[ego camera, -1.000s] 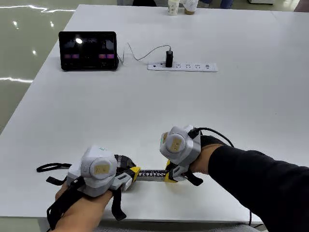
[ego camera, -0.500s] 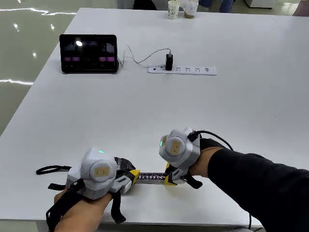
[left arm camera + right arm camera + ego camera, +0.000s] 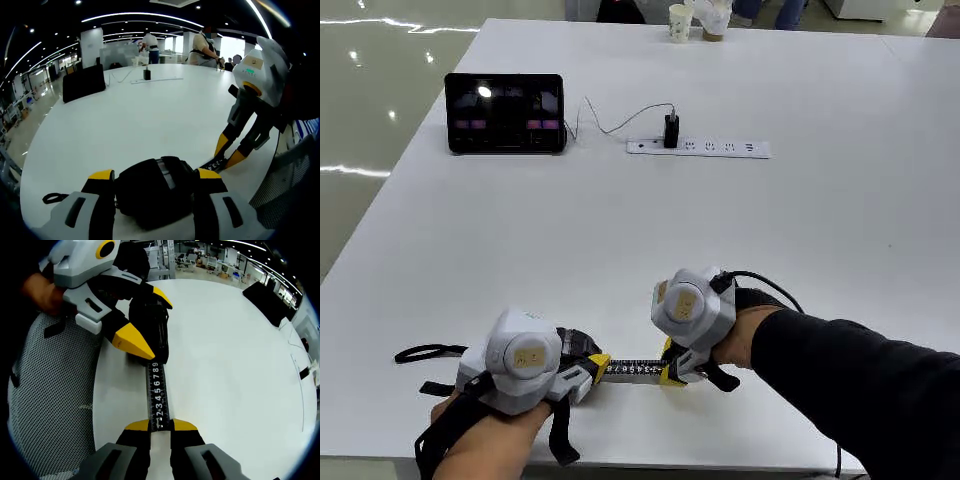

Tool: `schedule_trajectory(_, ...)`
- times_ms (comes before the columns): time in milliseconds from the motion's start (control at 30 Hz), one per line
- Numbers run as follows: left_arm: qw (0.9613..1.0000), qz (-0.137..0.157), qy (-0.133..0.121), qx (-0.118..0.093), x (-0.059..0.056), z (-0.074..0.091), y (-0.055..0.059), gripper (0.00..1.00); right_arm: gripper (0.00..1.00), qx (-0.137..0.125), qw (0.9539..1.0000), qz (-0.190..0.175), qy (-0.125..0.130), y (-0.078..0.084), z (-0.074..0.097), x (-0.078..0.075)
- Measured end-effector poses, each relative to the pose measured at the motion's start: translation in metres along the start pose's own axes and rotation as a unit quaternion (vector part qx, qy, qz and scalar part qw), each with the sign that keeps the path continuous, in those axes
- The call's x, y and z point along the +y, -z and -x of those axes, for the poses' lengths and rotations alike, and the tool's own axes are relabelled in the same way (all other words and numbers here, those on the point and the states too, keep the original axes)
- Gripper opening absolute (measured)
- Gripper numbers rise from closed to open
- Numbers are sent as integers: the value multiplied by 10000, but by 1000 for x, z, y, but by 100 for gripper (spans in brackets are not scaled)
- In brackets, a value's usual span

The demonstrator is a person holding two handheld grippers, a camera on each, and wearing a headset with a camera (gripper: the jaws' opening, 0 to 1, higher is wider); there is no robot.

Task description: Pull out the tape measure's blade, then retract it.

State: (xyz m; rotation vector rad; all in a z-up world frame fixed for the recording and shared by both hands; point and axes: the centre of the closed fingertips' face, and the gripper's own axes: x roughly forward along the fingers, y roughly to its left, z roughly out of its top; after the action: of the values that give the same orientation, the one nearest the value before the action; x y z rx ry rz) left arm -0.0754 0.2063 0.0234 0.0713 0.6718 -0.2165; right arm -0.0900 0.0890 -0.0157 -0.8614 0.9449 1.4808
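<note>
A black tape measure case (image 3: 155,187) sits on the white table near its front edge, with my left gripper (image 3: 156,176) shut on it; the case (image 3: 578,349) lies at the lower left in the head view. A short stretch of blade (image 3: 156,395) with printed numbers runs from the case (image 3: 150,325) to my right gripper (image 3: 160,426), which is shut on the blade's end. In the head view the blade (image 3: 632,368) spans the gap between the left gripper (image 3: 582,368) and the right gripper (image 3: 670,372). A black strap (image 3: 425,350) trails left of the case.
A dark tablet (image 3: 505,112) stands at the back left. A white power strip (image 3: 698,148) with a black plug and cable lies behind the middle. Paper cups (image 3: 680,20) stand at the table's far edge. People stand beyond the table (image 3: 125,115). A mesh chair (image 3: 55,405) is below the front edge.
The two grippers stand a little closer together and the exposed blade is slightly shorter. The head camera has shifted a bit.
</note>
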Motion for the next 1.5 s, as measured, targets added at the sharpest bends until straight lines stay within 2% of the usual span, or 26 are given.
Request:
schedule_trajectory(300, 10000, -32, 21, -19, 1, -1, 0, 60, 11, 18, 9999, -9, 102, 0, -1, 0)
schedule_trajectory(333, 9999, -148, 38, -80, 0, -1, -2, 60, 11, 7, 9999, -21, 107, 0, -1, 0)
schedule_trajectory(600, 10000, 56, -2, -4, 1, 0, -1, 61, 11, -37, 9999, -63, 127, -1, -2, 0)
schedule_trajectory(667, 9999, -95, -66, 13, 0, 0, -1, 60, 11, -32, 9999, -49, 132, -1, -2, -1)
schedule_trajectory(1500, 10000, -82, 46, -25, -1, 0, -2, 57, 11, -111, 9999, -28, 36, -7, -4, -1)
